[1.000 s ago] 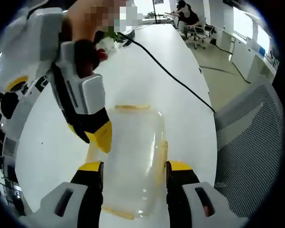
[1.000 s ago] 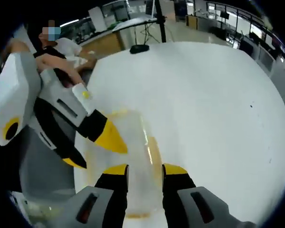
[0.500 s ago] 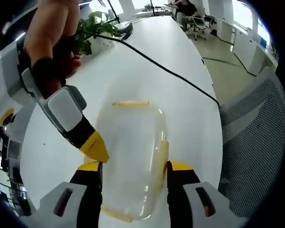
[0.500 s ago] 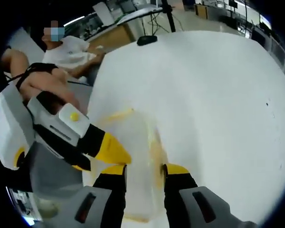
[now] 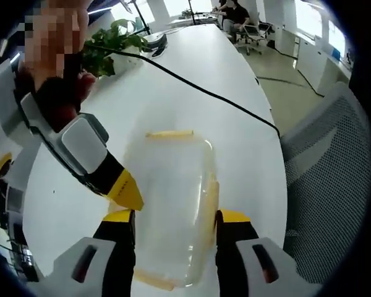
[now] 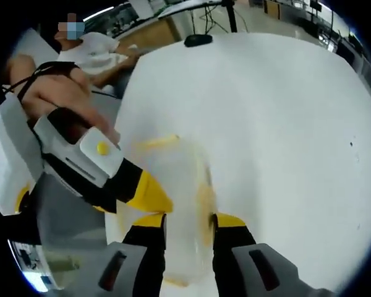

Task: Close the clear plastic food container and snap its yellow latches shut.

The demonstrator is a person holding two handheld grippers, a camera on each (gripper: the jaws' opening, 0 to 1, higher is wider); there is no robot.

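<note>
1. Where both views look down, a broad white table (image 5: 173, 99) spreads out, and it appears again in the right gripper view (image 6: 284, 124).
2. A grey mesh chair (image 5: 328, 179) stands off the table's edge in the left gripper view.
3. A clear container (image 5: 170, 210) lies flat on the table near that edge, lid on, between the left gripper's (image 5: 175, 218) two yellow-tipped jaws. The jaws stand wide, one beside each long side; whether they press the walls I cannot tell.
4. In the right gripper view the same container (image 6: 173, 210) lies between the right gripper's (image 6: 182, 221) jaws, which also straddle it. Contact there is unclear too.
5. Each gripper crosses into the other's view: the right one comes in from the upper left of the left gripper view, its yellow tip at the container's side; the left one comes in from the left of the right gripper view, its yellow tip touching or just beside the container.
6. A black cable (image 5: 198, 90) runs across the table beyond the container.
7. A green plant (image 5: 108, 49) sits at the far part of the table.
8. Yellow latches show on the container: one on the far short end (image 5: 169, 133), one along the long side (image 5: 210, 198) by the left gripper's jaw. Both lie flat against the box; whether they are snapped I cannot tell.
</note>
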